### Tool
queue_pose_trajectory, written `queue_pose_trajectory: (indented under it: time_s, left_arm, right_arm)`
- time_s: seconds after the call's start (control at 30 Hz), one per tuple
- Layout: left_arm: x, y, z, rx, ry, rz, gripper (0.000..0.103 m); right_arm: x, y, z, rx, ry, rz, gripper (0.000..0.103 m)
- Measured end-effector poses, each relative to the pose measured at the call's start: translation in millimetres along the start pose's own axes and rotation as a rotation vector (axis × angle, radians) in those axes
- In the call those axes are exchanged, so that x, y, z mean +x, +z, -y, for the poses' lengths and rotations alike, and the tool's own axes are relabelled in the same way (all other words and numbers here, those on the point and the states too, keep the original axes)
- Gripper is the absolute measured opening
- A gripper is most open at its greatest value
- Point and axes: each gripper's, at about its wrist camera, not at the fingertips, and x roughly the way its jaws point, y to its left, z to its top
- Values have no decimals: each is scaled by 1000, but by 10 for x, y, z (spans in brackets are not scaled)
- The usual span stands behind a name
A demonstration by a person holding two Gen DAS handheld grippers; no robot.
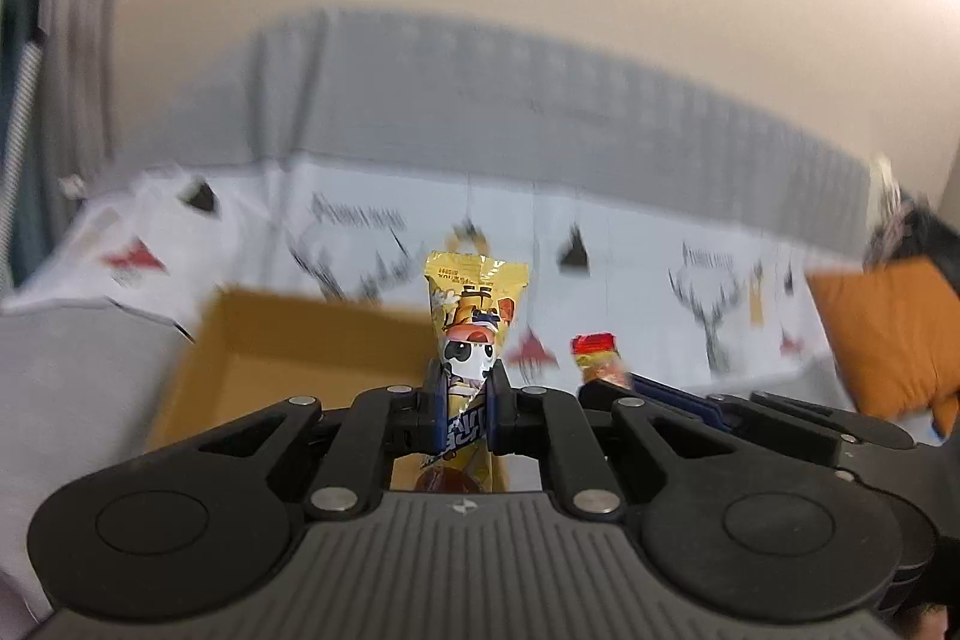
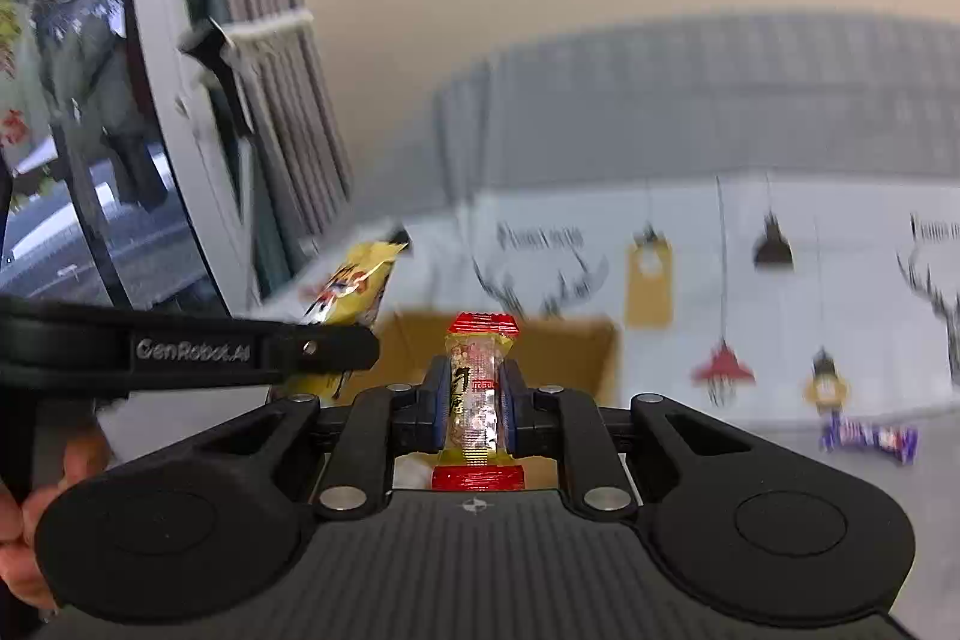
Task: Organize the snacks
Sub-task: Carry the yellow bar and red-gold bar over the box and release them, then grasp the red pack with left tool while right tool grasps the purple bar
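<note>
My left gripper [image 1: 467,403] is shut on a yellow snack packet with a panda face [image 1: 474,316], held upright above an open cardboard box [image 1: 288,340]. My right gripper [image 2: 477,400] is shut on a clear snack packet with red ends [image 2: 480,370], also held upright over the cardboard box [image 2: 564,352]. In the left wrist view the red-ended packet [image 1: 597,358] and the right gripper show at the right. In the right wrist view the left gripper and its yellow packet [image 2: 351,286] show at the left.
The box sits on a bed with a white printed cover [image 1: 630,250] and a grey headboard [image 1: 480,112]. An orange cushion [image 1: 888,334] lies at the right. A purple snack packet [image 2: 870,439] lies on the bed. A window [image 2: 90,100] and curtain stand at the left.
</note>
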Motion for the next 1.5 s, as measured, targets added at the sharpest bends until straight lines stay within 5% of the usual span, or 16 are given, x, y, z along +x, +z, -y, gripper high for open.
queue_pose_trajectory:
  time_s: [0.27, 0.7, 0.93, 0.97, 1.0, 1.03, 1.1, 1.13, 1.23, 1.5]
  left_arm:
    - [-269, 42, -289, -32, 44, 68, 13]
    - [767, -834, -1015, -134, 83, -231, 13]
    - [978, -1046, -1216, -138, 89, -280, 13]
    - [975, -1040, -1223, -139, 94, -279, 14]
    - [959, -1031, -1222, -140, 107, -274, 15]
    - [943, -1018, -1219, -145, 126, -266, 20]
    - [887, -956, -1199, -158, 155, -264, 84]
    - [845, -915, -1166, -160, 157, -250, 93]
    - [702, -821, -993, -119, 139, -188, 97]
    - [718, -821, -133, 8, -29, -199, 102]
  right_arm:
    - [-55, 256, -456, -71, 34, 58, 18]
    - [929, -655, -398, -41, -34, -229, 18]
    - [1217, -950, -408, -46, -34, -315, 18]
    - [1232, -945, -413, -52, -35, -315, 20]
    - [1245, -943, -417, -53, -41, -317, 33]
    - [1258, -933, -407, -48, -35, -324, 45]
    - [1224, -901, -369, -29, -3, -312, 83]
    - [1181, -879, -346, -31, -3, -292, 88]
    - [1013, -839, -223, -33, -12, -254, 94]
    - [415, -943, 635, 55, -152, -177, 100]
